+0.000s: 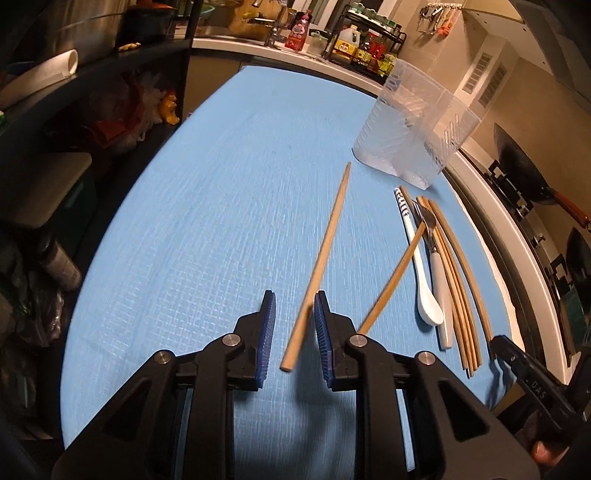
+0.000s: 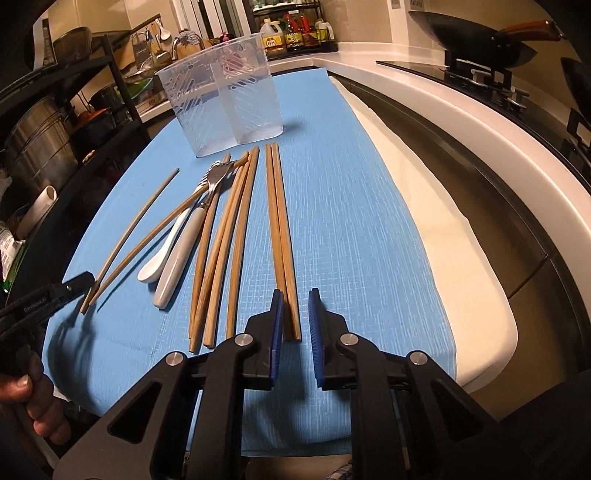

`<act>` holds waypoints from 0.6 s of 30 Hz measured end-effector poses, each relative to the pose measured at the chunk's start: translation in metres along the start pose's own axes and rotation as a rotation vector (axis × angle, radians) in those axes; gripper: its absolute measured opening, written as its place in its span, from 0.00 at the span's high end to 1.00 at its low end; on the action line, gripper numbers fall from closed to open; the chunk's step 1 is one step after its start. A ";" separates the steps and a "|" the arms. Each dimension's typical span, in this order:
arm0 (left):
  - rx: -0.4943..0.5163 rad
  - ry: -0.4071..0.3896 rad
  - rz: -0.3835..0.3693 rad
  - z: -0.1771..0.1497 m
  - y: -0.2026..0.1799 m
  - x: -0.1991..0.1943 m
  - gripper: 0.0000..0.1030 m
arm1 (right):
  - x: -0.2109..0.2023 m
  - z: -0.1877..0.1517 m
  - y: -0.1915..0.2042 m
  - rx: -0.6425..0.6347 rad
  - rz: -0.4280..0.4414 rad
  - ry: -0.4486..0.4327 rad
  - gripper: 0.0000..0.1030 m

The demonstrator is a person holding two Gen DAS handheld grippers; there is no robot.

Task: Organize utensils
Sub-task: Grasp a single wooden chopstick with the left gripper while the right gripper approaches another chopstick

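Wooden chopsticks, a white spoon [image 2: 157, 262] and a white-handled fork [image 2: 177, 273] lie on a blue cloth [image 2: 332, 206]. A clear two-compartment holder [image 2: 225, 96] stands upright behind them; it also shows in the left wrist view [image 1: 410, 129]. My left gripper [image 1: 294, 301] is open, with one lone chopstick [image 1: 323, 254] lying between its fingers. A second chopstick [image 1: 395, 273] lies to its right, across the spoon [image 1: 424, 284]. My right gripper [image 2: 295, 297] is open over the near ends of a pair of chopsticks [image 2: 279, 225]. Several more chopsticks [image 2: 225, 243] lie left of the pair.
A dark shelf rack [image 1: 92, 110] stands left of the cloth. A white counter edge [image 2: 461, 122] and a stove with a wok [image 2: 476, 37] are at the right. Bottles [image 2: 295, 33] stand at the back. Bare cloth [image 1: 207, 192] lies at the left.
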State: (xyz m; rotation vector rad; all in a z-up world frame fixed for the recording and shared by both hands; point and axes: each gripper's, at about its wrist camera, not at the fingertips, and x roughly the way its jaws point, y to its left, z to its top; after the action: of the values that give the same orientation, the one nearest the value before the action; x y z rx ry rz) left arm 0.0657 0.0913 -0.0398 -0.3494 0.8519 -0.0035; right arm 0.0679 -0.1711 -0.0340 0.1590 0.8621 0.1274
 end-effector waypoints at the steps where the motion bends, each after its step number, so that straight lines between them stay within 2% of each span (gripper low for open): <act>1: 0.023 -0.002 0.012 -0.001 -0.003 0.000 0.79 | 0.000 0.001 -0.001 0.002 0.002 0.004 0.86; 4: 0.106 -0.008 0.053 -0.005 -0.017 0.002 0.81 | 0.000 0.001 -0.002 0.003 -0.003 0.003 0.86; 6: 0.160 -0.008 0.076 -0.010 -0.026 0.002 0.93 | -0.001 0.002 -0.007 0.024 0.000 0.005 0.86; 7: 0.178 -0.011 0.079 -0.012 -0.029 0.001 0.93 | 0.000 0.002 -0.009 0.029 0.008 0.007 0.86; 11: 0.160 0.002 0.019 -0.017 -0.029 -0.005 0.93 | -0.001 0.002 -0.006 0.019 -0.003 0.001 0.86; 15: 0.144 0.004 0.009 -0.018 -0.025 -0.007 0.93 | -0.001 0.003 -0.013 0.053 0.015 0.000 0.86; 18: 0.130 0.004 0.005 -0.018 -0.025 -0.005 0.93 | 0.000 0.003 -0.008 0.020 -0.004 -0.005 0.86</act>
State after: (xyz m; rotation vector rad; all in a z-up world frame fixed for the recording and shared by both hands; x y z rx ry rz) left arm 0.0525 0.0634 -0.0392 -0.2249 0.8519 -0.0547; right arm 0.0707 -0.1792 -0.0333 0.1767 0.8587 0.1146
